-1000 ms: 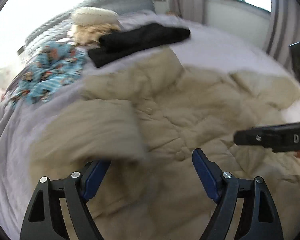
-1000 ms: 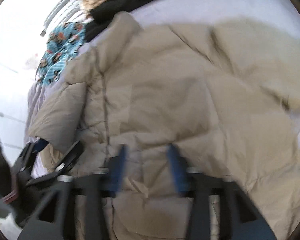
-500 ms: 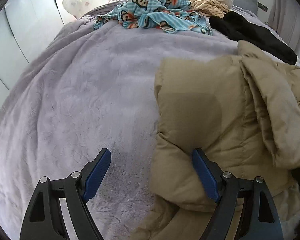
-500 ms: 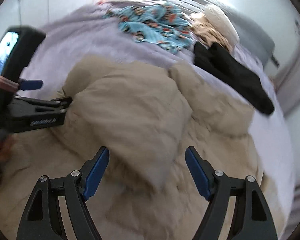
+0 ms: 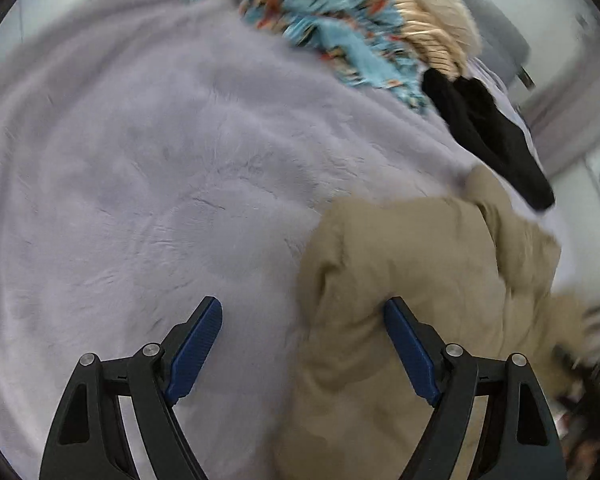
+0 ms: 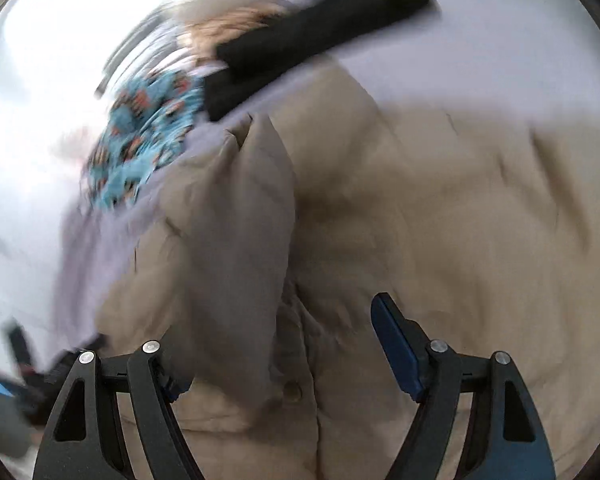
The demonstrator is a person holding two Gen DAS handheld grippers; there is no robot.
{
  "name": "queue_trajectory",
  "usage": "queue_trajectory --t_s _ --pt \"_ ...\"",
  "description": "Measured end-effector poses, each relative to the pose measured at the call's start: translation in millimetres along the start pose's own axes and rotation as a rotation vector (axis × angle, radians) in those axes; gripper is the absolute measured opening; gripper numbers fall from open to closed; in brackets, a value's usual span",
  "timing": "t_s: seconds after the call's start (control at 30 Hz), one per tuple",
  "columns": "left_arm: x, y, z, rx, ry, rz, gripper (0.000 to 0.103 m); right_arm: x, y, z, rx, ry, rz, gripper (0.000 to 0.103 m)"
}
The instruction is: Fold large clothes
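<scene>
A large beige padded jacket (image 5: 420,280) lies on a lilac bedspread (image 5: 140,180). In the left wrist view its left edge, with a folded-over sleeve, sits at the lower right. My left gripper (image 5: 302,312) is open, its right finger over the jacket's edge, holding nothing. In the right wrist view the jacket (image 6: 440,220) fills most of the frame, with a sleeve (image 6: 240,240) folded over its front. My right gripper (image 6: 280,320) is open above the jacket's button line, and the sleeve covers its left fingertip. Both views are blurred.
A blue patterned garment (image 5: 340,28), a cream striped garment (image 5: 436,36) and a black garment (image 5: 488,136) lie at the far end of the bed. The same pile shows in the right wrist view (image 6: 312,44). The other gripper is a dark blur at each view's lower edge.
Both cameras have swung. The left view tilted and shifted slightly, with the jacket edge still under its right finger. The right gripper turned and now hangs over the jacket's front.
</scene>
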State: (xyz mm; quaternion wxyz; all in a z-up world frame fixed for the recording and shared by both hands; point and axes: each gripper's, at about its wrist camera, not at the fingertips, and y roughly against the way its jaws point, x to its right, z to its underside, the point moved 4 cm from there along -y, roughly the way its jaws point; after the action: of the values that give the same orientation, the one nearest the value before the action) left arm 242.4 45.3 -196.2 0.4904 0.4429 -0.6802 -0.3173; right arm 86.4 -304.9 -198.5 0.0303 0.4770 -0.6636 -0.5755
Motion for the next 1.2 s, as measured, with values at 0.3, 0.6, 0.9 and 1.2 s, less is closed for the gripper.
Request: queue_trajectory --t_s 0.3,0.6,0.9,1.2 --pt "48.3 -2.9 12.2 0.057 -0.211 -0.11 0.028 53.0 6.3 11.8 -0.061 -0.196 -0.162 0.007" --pt "53.1 -11.0 21.2 0.095 -0.273 -0.232 0.028 51.4 -3.2 21.1 -0.059 0.105 0.029 0.016" --pt "71.1 56.0 42.0 0.205 -0.359 -0.252 0.028 76.3 81.7 15.2 0.12 0.158 0.299 0.04" --pt "82.7 3.4 95.1 0.103 -0.406 -0.32 0.028 46.1 42.0 45.9 -0.052 0.291 0.149 0.022"
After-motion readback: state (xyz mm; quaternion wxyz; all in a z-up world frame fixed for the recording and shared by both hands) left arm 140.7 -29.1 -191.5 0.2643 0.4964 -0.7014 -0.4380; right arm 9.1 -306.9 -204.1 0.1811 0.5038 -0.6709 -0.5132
